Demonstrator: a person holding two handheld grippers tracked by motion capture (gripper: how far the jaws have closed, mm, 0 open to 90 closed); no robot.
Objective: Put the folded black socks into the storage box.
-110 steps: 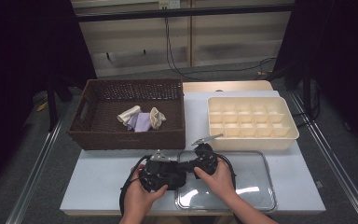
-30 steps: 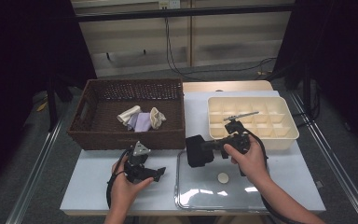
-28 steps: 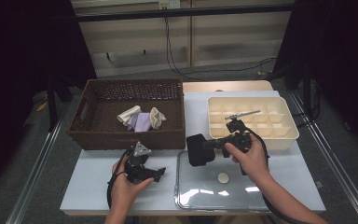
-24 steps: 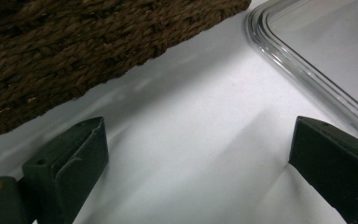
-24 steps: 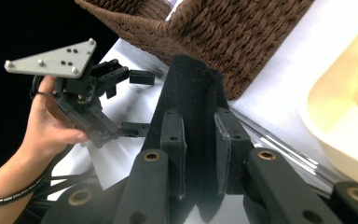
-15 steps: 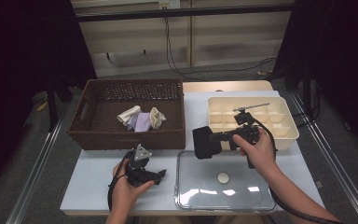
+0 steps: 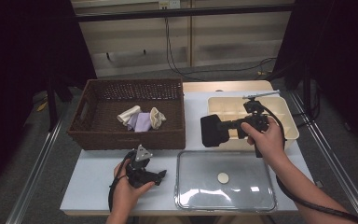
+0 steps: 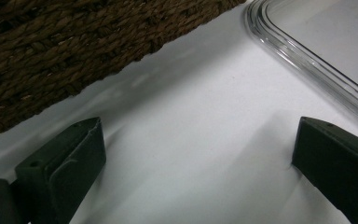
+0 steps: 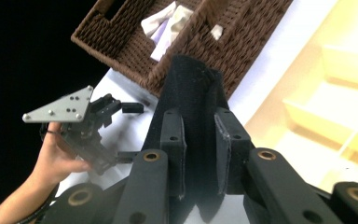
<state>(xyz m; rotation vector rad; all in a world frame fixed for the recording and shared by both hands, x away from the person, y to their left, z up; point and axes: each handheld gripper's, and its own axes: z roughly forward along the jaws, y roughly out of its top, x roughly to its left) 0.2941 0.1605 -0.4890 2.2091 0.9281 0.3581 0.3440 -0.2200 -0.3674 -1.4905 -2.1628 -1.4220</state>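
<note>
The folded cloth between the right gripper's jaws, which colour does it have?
The folded cloth is plain black, seen best in the right gripper view.

Black cloth (image 7: pixel 211 131); brown woven basket (image 7: pixel 129 139); cream tray (image 7: pixel 290 123); white table (image 7: pixel 93 165).

The black piece (image 9: pixel 193 116) pinched in my right gripper (image 9: pixel 199 154) looks like matt, slightly fuzzy cloth, against the jaws' smooth hard plastic. Upper left in the high view, the basket (image 7: pixel 98 133) is rough brown wicker holding soft pale cloths (image 7: pixel 141 119). The tray (image 7: pixel 242 200) lower centre is glossy clear plastic, the compartment box (image 7: pixel 289 121) smooth cream plastic, the table (image 7: pixel 93 168) matt white.
</note>
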